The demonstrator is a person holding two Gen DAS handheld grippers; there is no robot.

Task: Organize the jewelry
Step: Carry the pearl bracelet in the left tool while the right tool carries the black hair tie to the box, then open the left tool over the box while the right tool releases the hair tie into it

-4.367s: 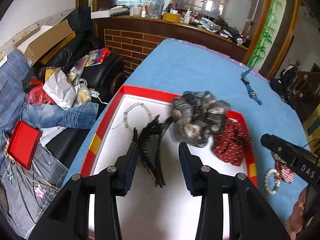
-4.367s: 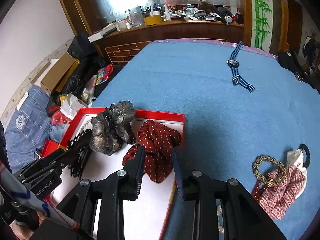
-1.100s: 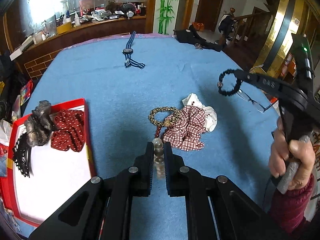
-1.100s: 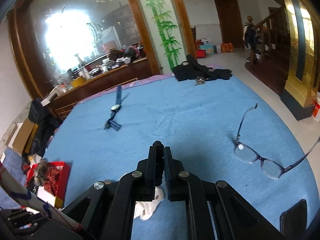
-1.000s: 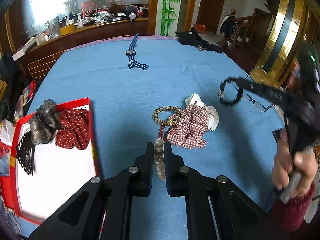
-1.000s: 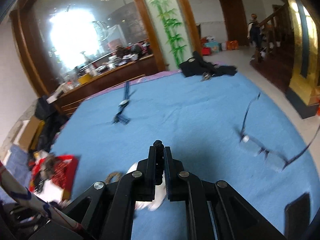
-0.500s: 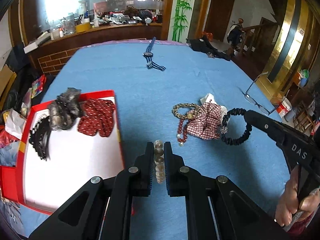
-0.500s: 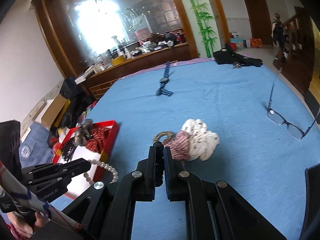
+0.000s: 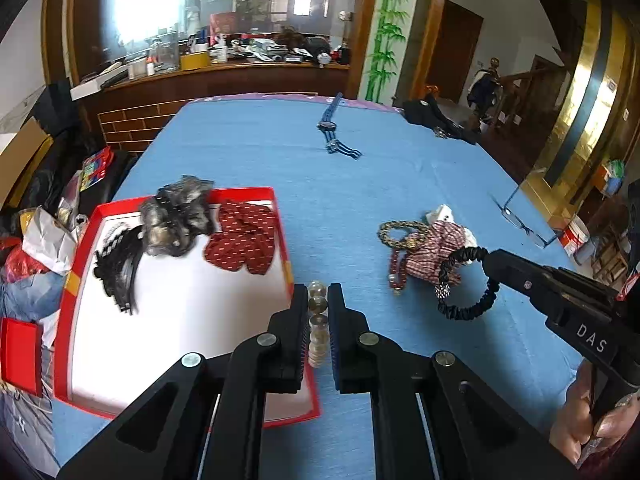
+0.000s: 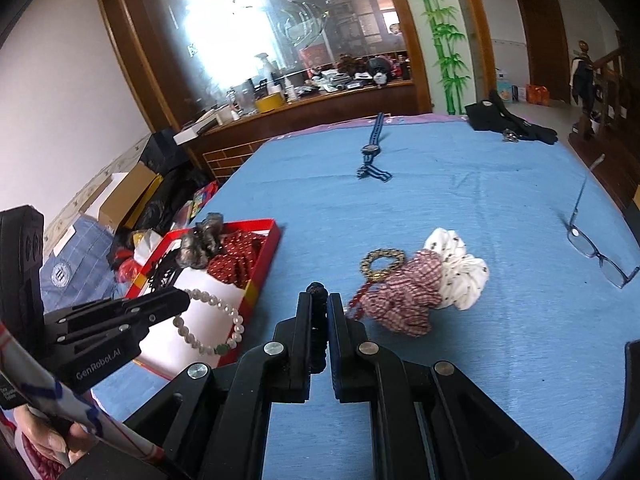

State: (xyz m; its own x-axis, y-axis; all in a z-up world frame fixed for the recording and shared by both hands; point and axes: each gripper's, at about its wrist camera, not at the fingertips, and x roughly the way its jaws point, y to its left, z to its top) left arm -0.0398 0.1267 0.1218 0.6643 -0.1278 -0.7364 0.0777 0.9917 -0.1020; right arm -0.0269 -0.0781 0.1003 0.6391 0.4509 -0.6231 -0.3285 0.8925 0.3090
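Note:
My left gripper [image 9: 318, 292] is shut on a pearl bracelet [image 9: 317, 320], held above the right edge of the red tray [image 9: 280, 216]; the bracelet hangs as a loop in the right wrist view [image 10: 208, 324]. My right gripper [image 10: 318, 300] is shut on a black hair tie [image 10: 317, 320], which hangs as a ring in the left wrist view [image 9: 468, 284] over the blue table. The tray holds a black comb [image 9: 116, 264], a grey scrunchie [image 9: 176, 220] and a red dotted scrunchie [image 9: 240, 236].
On the blue cloth lie a plaid scrunchie [image 9: 430, 248], a white scrunchie [image 10: 456, 264], a gold ring bracelet [image 9: 402, 232], red beads [image 9: 394, 268], glasses [image 10: 596, 248] and a striped watch [image 9: 332, 136]. Clutter lies beyond the table's left edge.
Both grippers have swung left from the pile toward the tray, carrying the pearl bracelet and the black hair tie. The right gripper has come lower.

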